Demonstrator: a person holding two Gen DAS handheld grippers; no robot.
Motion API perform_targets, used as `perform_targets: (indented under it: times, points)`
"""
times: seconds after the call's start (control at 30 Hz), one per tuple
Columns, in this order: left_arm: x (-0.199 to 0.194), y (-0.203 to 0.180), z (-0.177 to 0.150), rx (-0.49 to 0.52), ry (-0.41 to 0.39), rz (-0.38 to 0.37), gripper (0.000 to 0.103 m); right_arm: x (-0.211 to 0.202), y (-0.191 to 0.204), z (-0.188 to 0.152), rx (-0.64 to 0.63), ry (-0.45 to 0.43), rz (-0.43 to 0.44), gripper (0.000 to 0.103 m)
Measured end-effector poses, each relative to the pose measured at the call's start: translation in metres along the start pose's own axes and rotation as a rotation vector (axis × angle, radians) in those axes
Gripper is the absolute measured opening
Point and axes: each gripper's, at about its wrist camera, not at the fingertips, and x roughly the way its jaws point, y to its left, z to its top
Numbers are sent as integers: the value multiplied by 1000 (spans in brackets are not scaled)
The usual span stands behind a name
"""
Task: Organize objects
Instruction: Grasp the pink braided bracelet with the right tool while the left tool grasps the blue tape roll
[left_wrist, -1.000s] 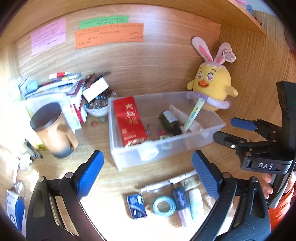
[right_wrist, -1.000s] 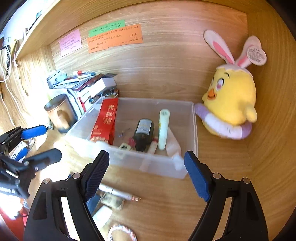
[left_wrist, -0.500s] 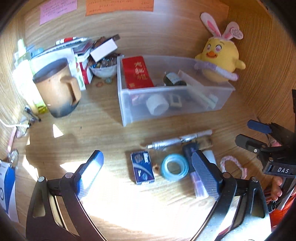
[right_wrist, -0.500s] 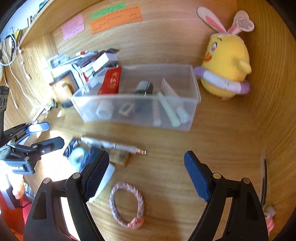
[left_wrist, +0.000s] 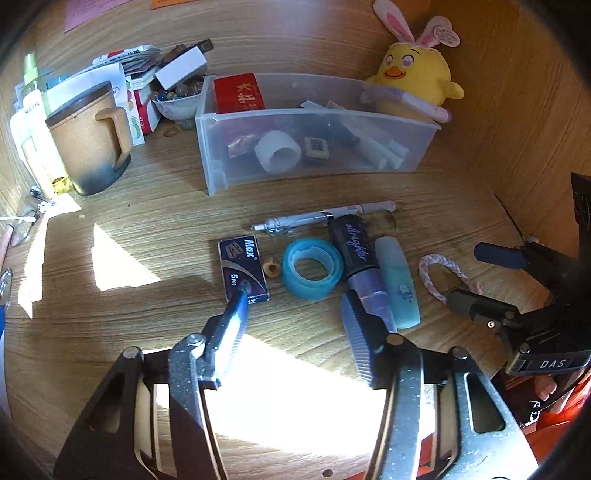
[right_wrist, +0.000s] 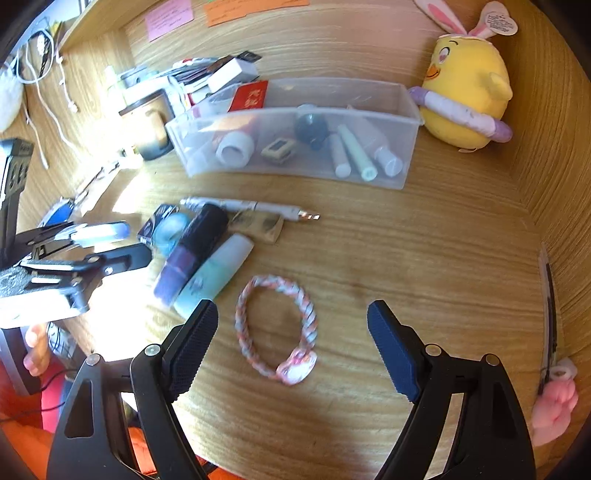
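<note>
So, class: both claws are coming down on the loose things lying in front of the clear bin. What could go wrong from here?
1. The left claw has just been narrowing with nothing between its pads; the tape roll, dark tube and small box lie packed together, so it may nudge a neighbour.
2. The right claw, open over the limp bracelet, may catch only one strand.
</note>
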Motion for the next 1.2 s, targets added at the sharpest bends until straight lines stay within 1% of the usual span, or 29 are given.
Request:
perform_targets:
  times: [0.03, 0.1, 0.17, 0.23, 0.3, 0.33, 0.37, 0.53, 0.6, 0.63, 0.7, 0.77, 0.8, 0.93, 1.0, 1.2]
  points:
    - [2, -1, 0, -2, 5, -8, 44, 0, 1, -2, -6, 0, 1, 81]
    - [5, -2, 0, -7, 10, -24, 36, 0, 4, -5, -21, -4, 2, 81]
    - [8, -2, 1, -13, 19, -43, 34, 0, 6, -8, -37, -6, 1, 80]
    - [12, -1, 2, -18, 21, -49, 33, 2, 8, -9, -46, -6, -6, 75]
    - [14, -2, 6, -19, 24, -55, 33, 2, 10, -10, -60, -13, -23, 66]
    - [15, -2, 8, -22, 26, -58, 33, 2, 11, -10, -67, -17, -29, 63]
    - [16, -2, 10, -22, 29, -57, 33, 2, 11, -10, -69, -19, -32, 58]
    - [23, -6, 18, -10, 33, -35, 34, 1, 8, -12, -75, -40, -61, 43]
    - [25, -7, 20, -7, 34, -20, 34, 0, 5, -13, -69, -49, -72, 33]
    - [26, -7, 21, -8, 33, -13, 35, -1, 4, -13, -64, -53, -74, 31]
    - [28, -7, 23, -14, 31, -6, 39, -2, 0, -13, -51, -59, -76, 20]
    - [29, -6, 26, -17, 32, 4, 43, -2, -5, -12, -33, -63, -72, 14]
    - [30, -6, 28, -20, 32, 10, 46, -3, -7, -11, -23, -66, -67, 12]
    - [33, -5, 32, -31, 21, 19, 46, -1, -12, -9, 6, -77, -64, 11]
    - [33, -4, 33, -34, 17, 13, 39, 0, -13, -7, 14, -80, -63, 10]
    - [31, -4, 33, -44, 13, 15, 39, -5, -16, 0, 29, -104, -50, 10]
